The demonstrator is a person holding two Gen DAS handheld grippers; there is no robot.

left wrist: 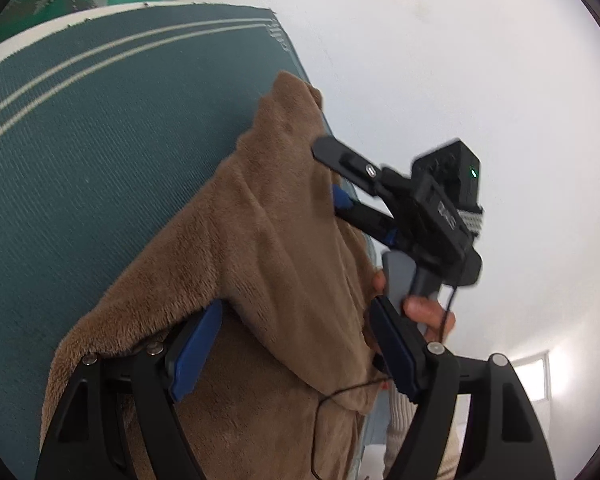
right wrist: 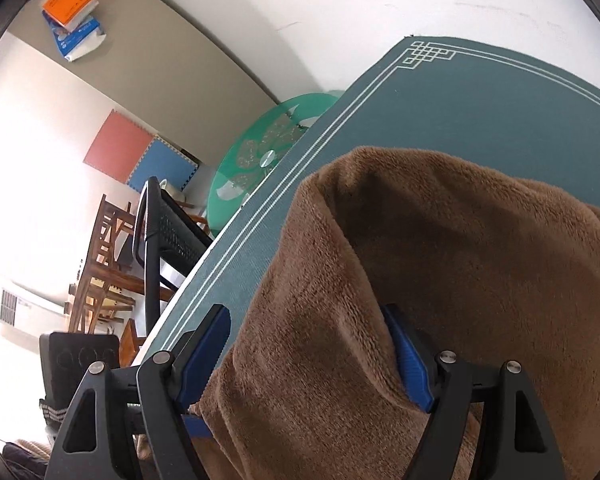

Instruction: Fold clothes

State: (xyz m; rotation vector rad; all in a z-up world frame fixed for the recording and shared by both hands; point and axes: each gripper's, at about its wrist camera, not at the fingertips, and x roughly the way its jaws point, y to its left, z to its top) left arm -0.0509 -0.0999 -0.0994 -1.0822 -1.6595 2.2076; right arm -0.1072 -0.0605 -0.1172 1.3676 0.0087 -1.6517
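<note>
We see a green glass tabletop point(right wrist: 260, 160), wooden chairs point(right wrist: 104, 264) and foam tiles point(right wrist: 140, 152) crowding the floor beyond the teal mat point(right wrist: 500, 120). The brown fleece point(right wrist: 440, 280) hangs bunched over the mat, caught between both tools. The left gripper point(left wrist: 296, 344) stands wide, fleece draped between its blue pads; the right gripper point(right wrist: 312, 356), angled downward, likewise spans a thick fold. White wall point(left wrist: 460, 60) opens beyond the mat's edge.
</note>
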